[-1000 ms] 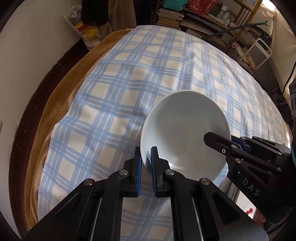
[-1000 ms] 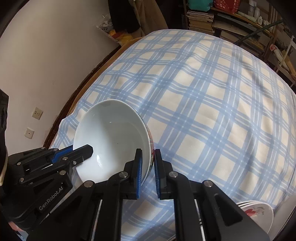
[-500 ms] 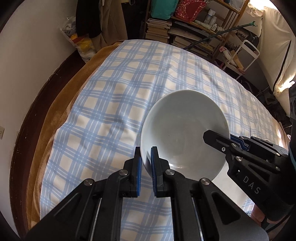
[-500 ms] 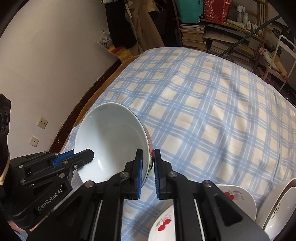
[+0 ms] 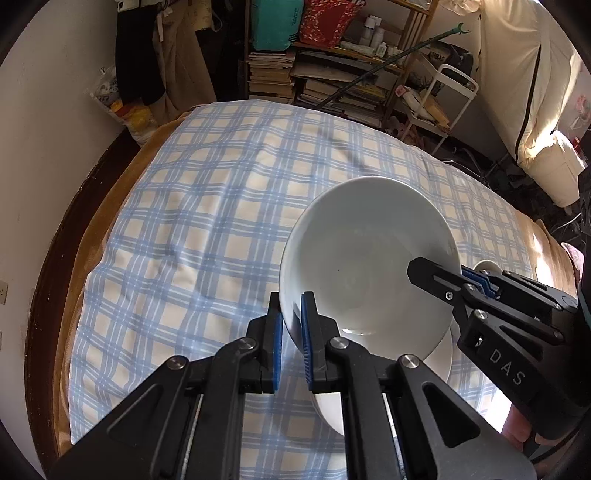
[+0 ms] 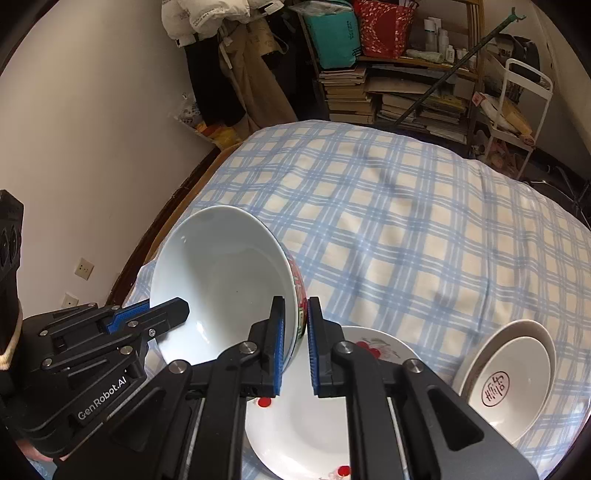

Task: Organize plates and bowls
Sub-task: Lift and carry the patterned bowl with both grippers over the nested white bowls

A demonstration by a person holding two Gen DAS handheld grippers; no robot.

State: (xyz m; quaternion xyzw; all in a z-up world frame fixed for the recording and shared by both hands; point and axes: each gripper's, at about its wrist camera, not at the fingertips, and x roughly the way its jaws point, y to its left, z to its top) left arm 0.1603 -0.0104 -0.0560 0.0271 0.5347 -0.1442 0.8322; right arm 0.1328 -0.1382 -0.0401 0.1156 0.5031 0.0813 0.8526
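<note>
Both tools (image 5: pixel 291 317) (image 6: pixel 295 321) clamp bowl (image 6: pixel 225 280); nothing visible inside.

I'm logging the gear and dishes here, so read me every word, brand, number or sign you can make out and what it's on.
"DAS": on the right gripper, seen from the left wrist.
"GenRobot.AI": on the left gripper, seen from the right wrist.
Red round seal with Chinese characters: inside the oval dish; characters not legible.
Print on the teal bag and book spines: too small to read.

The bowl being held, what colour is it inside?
Plain white inside; the bowl shows best in the right wrist view, with a red-patterned outside.
</note>
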